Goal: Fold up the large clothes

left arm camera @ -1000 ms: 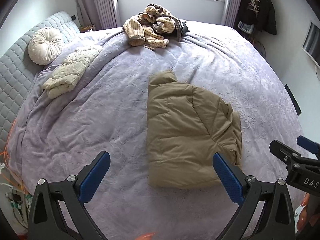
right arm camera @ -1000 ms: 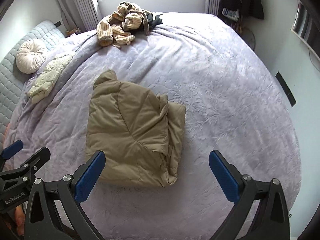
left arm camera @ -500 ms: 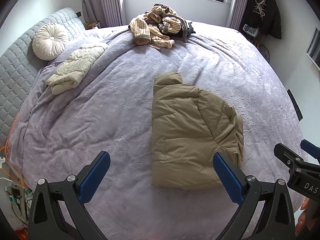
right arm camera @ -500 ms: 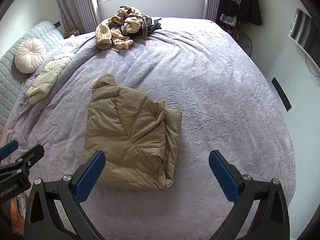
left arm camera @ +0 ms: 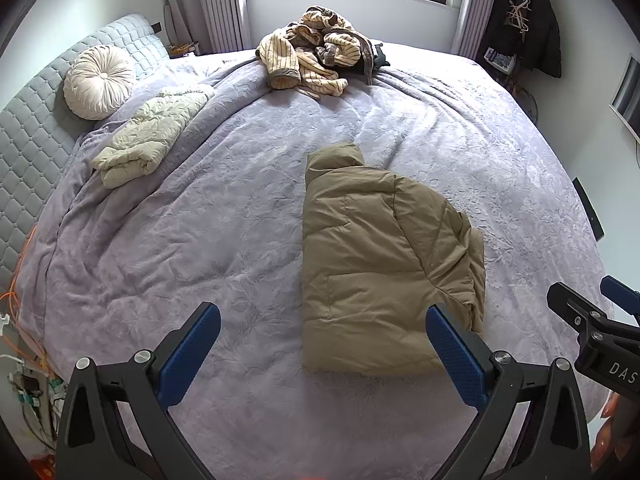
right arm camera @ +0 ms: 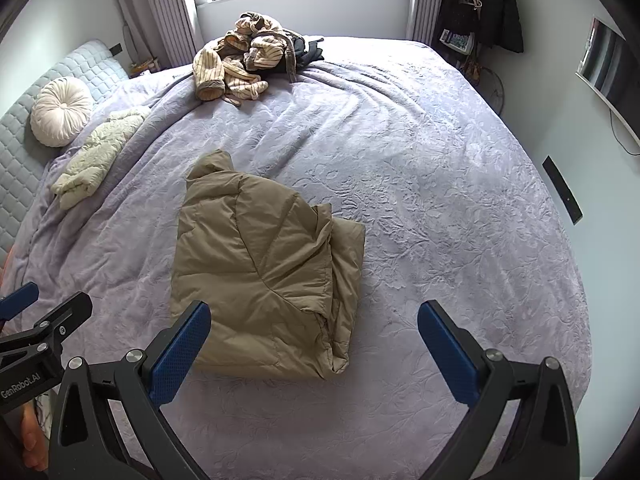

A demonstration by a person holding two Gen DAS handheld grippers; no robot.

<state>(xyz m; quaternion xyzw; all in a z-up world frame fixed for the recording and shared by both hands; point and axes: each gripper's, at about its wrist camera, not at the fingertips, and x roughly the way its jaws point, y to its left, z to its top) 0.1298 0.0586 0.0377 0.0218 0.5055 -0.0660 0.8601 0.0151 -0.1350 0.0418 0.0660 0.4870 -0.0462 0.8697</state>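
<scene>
Two tongs, left tongs and right tongs, spread wide, empty, above folded tan jacket on bed.

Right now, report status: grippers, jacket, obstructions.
Left gripper open, right gripper open, both empty. Tan puffer jacket lies folded on the lilac quilted bedspread. Nothing in the way.

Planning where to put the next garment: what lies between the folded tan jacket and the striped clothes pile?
Only bare purple bedspread between tan jacket and striped pile, per the right wrist view.
</scene>
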